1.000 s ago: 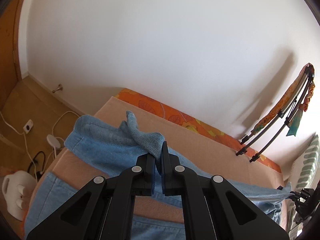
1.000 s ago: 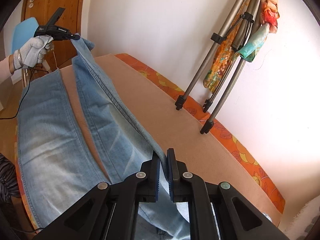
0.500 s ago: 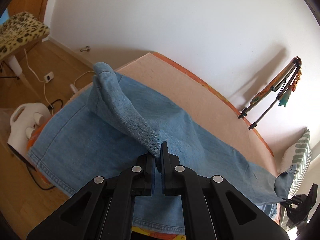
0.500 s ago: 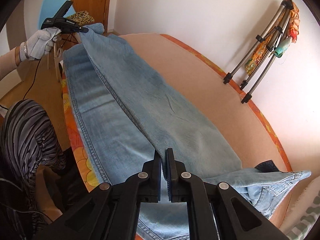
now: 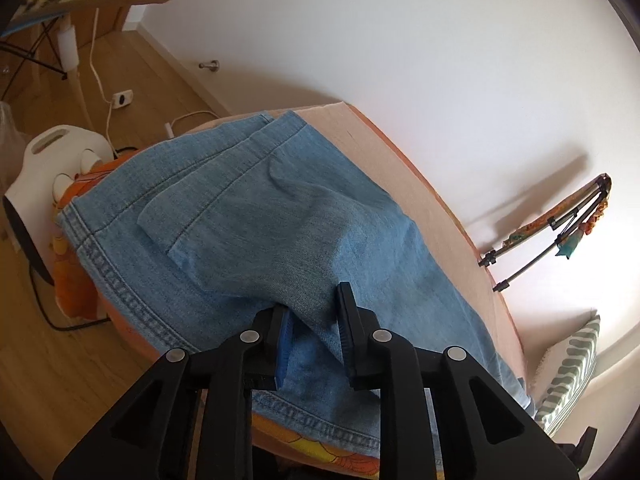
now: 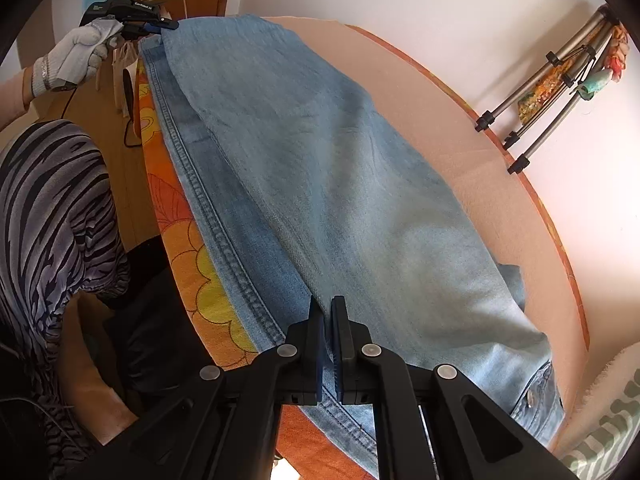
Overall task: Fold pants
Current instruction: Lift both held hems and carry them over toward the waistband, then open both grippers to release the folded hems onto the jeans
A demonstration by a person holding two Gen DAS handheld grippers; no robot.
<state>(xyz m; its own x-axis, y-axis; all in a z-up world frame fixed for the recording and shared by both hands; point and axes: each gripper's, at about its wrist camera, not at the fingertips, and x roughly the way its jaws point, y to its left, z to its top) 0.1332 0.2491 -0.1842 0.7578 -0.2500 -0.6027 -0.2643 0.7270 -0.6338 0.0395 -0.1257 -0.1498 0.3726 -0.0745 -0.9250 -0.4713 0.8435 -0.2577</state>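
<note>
Jaws first: the left gripper (image 5: 312, 322) has just been opening, its two black fingers now parted with a bunched ridge of denim lying loosely in the gap and no longer squeezed, while the right gripper (image 6: 327, 330) is clenched tight on the edge of the upper trouser leg.

At far left in the right wrist view, a person's gloved hand (image 6: 76, 58) holds the left gripper at the hem end of the jeans (image 6: 320, 168). Below it sits a knee in zebra-striped fabric (image 6: 52, 208). Next comes the orange flowered cover (image 6: 196, 264) along the near edge of the bed, with the lower leg's stitched side seam running just beside it. One pale blue leg lies folded over the other along the peach sheet (image 6: 460, 152), hems at the far end, waistband and a metal button near the right gripper. To the right, a folded tripod (image 6: 548, 92) leans against the white wall.

In the left wrist view a white appliance (image 5: 44, 168) stands on the wooden floor at left, and a striped cushion (image 5: 572, 380) lies at far right.
</note>
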